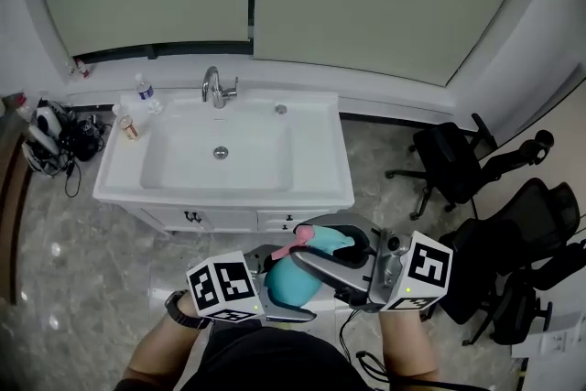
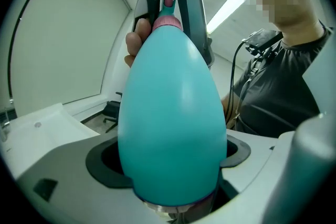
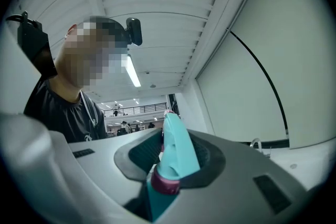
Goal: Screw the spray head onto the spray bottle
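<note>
Closest to the head camera, both grippers are held against the person's body, facing each other. Left gripper: jaws spread wide round the broad lower body of the teal spray bottle and pressing on it; the bottle fills the left gripper view, its neck pointing away from that camera. Right gripper: jaws partly closed, one on each side of the spray head, clamped on it. Spray head: teal with a pink nozzle tip; its pink collar sits at the bottle's neck. Whether the collar is screwed fully home cannot be determined. Bottle and head are carried in the air in front of the white sink, below its front edge in the head view. A faucet stands at the sink's back rim, a small water bottle on its left corner. Black office chairs stand to the right.
</note>
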The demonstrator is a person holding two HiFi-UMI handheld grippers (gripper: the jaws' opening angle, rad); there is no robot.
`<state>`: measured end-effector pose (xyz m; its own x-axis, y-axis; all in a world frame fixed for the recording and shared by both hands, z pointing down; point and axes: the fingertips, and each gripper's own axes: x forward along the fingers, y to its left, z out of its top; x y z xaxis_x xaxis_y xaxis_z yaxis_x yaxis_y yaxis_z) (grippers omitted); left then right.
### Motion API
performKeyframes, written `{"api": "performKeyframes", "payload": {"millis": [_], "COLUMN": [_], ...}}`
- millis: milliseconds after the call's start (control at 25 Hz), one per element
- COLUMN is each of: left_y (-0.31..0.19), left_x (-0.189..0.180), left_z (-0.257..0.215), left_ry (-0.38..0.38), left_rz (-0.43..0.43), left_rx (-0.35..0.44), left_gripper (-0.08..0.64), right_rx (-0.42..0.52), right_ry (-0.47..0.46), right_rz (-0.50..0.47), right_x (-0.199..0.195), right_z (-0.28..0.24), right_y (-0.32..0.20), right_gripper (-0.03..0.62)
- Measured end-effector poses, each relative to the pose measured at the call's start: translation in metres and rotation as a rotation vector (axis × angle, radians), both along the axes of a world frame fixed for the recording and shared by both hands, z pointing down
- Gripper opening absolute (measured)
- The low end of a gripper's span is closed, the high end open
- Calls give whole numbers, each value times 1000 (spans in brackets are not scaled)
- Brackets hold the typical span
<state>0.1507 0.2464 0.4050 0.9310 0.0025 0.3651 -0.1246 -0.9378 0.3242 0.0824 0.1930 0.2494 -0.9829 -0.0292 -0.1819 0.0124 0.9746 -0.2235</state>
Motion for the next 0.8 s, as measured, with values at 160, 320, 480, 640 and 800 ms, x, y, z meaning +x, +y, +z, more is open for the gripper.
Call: {"api": "performKeyframes", "payload": {"millis": [160, 320, 480, 640, 800], "left_y": [65, 109, 142, 168, 188], "left_x": [30, 44, 49, 41, 29], "left_z": [-4, -14, -20, -22, -25], "left_ry": [-11, -25, -25, -20, -3], "left_rz": [-23, -32, -24, -12, -11], "left_rx": [-19, -2, 4, -10, -19], "left_gripper": [439, 439, 439, 439, 439], "right_rx": [-7, 8, 28, 20, 27], "right_ry": [-13, -34, -37, -34, -20], "right_rz": [-30, -41, -32, -27, -22], "right_x": [31, 47, 51, 43, 27], "right_z": [-4, -16, -22, -23, -25], "right_y": [64, 111, 145, 169, 188], "right_gripper": [93, 92, 92, 92, 92]}}
